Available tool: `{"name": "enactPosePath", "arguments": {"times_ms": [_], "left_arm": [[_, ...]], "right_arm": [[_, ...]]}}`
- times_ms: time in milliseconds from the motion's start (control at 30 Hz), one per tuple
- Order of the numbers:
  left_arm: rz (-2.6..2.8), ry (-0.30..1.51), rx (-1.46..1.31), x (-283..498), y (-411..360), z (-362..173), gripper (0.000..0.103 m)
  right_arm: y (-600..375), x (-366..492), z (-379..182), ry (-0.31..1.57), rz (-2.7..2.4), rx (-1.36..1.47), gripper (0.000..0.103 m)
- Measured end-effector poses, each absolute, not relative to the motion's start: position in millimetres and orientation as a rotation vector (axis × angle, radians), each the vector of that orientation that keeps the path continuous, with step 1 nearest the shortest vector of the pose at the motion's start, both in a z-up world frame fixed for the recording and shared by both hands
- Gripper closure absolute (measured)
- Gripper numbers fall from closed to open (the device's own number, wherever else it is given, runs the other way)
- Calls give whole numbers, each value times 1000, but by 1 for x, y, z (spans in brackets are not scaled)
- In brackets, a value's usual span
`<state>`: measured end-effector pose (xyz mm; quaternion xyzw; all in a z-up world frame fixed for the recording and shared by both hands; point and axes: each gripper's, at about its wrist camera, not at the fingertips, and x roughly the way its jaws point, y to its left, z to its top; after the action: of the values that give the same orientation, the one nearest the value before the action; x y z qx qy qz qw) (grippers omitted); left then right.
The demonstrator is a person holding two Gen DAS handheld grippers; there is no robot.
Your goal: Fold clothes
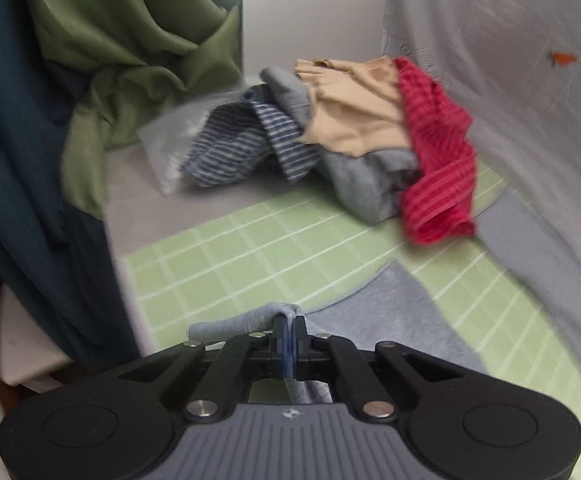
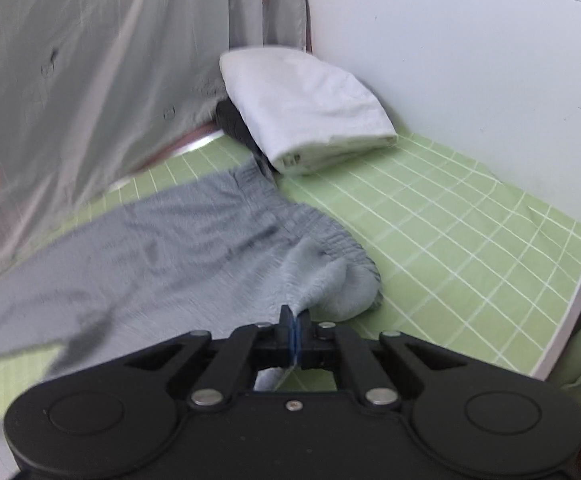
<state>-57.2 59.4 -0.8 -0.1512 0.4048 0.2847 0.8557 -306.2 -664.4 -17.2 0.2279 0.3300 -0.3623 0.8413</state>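
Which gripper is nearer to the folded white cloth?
Right. The right gripper faces the folded white cloth across the green mat; the left gripper faces the clothes pile.

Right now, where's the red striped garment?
Left wrist view, right of centre: the red striped garment drapes over the right end of the unfolded pile, against the tan piece and grey clothes, its lower edge on the green grid mat.

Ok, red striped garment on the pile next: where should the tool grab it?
Take the red striped garment by its loose lower end, which drapes off the clothes pile onto the green mat. Come in low from the mat side: that hanging edge is free, nothing lying over it.
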Motion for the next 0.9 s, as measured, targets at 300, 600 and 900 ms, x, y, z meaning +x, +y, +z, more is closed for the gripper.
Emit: {"name": "enactPosePath", "arguments": {"times_ms": [300,600,900], "left_arm": [[649,777,-369,-25,40,16,101],[462,631,-307,164,-57,56,101],[298,695,-193,283,-144,10,31]], "right_arm": [[-688,-283,-10,597,-744,612,102],[-749,-160,-12,523,-688,620,102],[-808,-15,-40,583,-737,647,42]]}}
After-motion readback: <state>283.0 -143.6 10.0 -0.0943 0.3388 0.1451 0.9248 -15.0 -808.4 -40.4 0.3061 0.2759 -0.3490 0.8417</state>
